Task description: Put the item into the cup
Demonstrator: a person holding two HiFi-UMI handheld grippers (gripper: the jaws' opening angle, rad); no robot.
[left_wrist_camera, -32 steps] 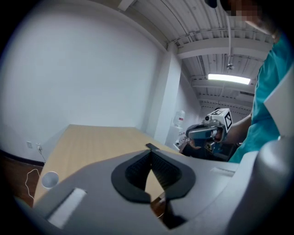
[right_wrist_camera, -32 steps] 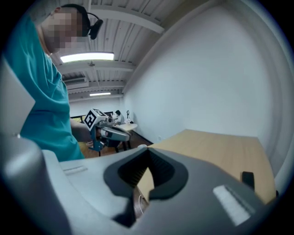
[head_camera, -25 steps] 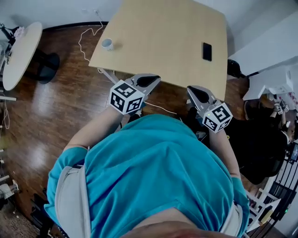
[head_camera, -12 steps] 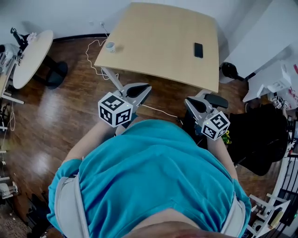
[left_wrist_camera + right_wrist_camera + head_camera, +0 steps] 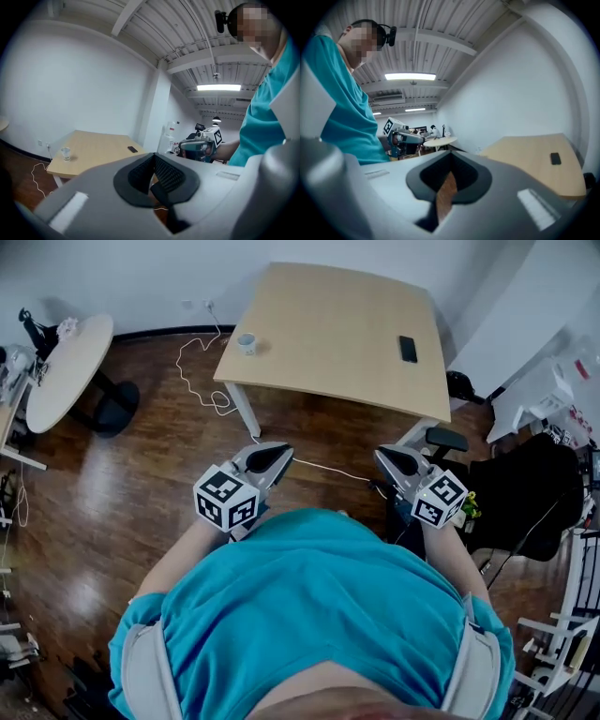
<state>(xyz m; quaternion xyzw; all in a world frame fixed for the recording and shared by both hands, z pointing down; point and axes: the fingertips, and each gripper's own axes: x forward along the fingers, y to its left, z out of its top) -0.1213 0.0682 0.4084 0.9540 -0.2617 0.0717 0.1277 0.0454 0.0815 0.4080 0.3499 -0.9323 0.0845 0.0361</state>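
Pale wood marks the goal: the desk (image 5: 328, 334) stands across a stretch of wooden floor (image 5: 141, 484), well apart from the person, so the step in hand looks like the approach, with nothing grasped yet. The cup (image 5: 247, 342), small and seemingly clear glass, sits near the desk's left corner. The item (image 5: 408, 349), dark, flat and too small to identify, lies well apart from it toward the right side.

Both tools are held close in front of the body, pointing toward the desk. The left gripper (image 5: 277, 454) has its fingers pressed together on nothing. The right gripper (image 5: 386, 456) looks the same in its own view, fingers meeting at the tips with only a sliver of floor showing through behind them.

To do this well, I would walk in square to the desk's near edge, minding the white cable (image 5: 202, 381) trailing on the floor by the desk leg. The right gripper is the natural one for the item, being on its side. Its fingers should spread before coming down, since a flat thing probably needs a pinch across its narrow edges. The cup looks light and easy to tip, so the left gripper could steady it while the item is lowered in.
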